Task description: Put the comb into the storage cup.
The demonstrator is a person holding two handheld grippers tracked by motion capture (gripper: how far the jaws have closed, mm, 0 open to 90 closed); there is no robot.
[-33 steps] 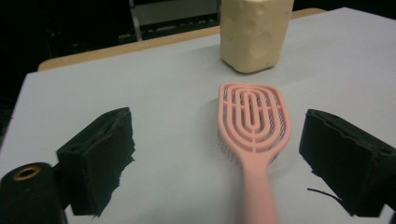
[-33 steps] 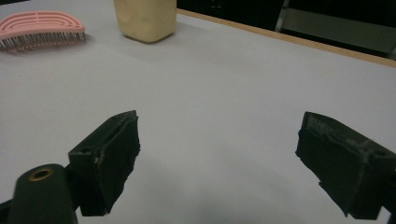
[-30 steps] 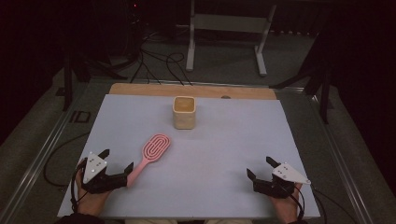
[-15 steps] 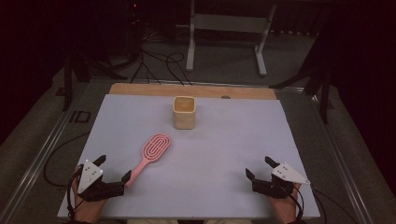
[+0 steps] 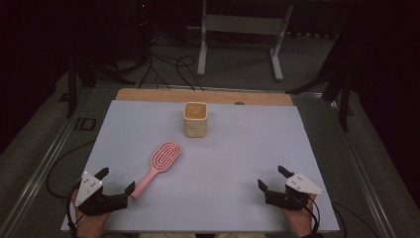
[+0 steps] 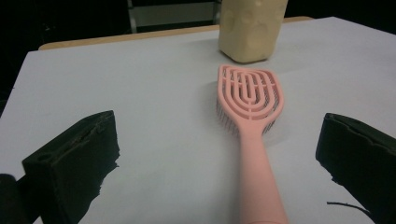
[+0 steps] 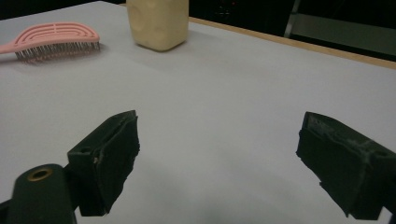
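A pink hairbrush [image 5: 159,163] lies flat on the white sheet, head toward a beige square cup [image 5: 195,119] standing at the back middle. My left gripper [image 5: 118,179] is open at the near left; in the left gripper view the hairbrush [image 6: 252,107] runs its handle down between the jaws, nearer the right one and touching neither, with the cup [image 6: 250,28] beyond. My right gripper [image 5: 271,177] rests open at the near right with nothing in it. From my right gripper [image 7: 219,126], the hairbrush [image 7: 56,35] and the cup [image 7: 159,23] sit far off.
The white sheet [image 5: 247,148] covers the table, with a wooden strip [image 5: 148,94] showing along the far edge. Beyond it stand a metal frame [image 5: 237,29] and cables [image 5: 168,64] on the dark floor. A person's hands hold both grippers at the near edge.
My left gripper has drawn back slightly toward the near edge, still open by the brush handle's end. The right gripper, brush and cup have hardly moved.
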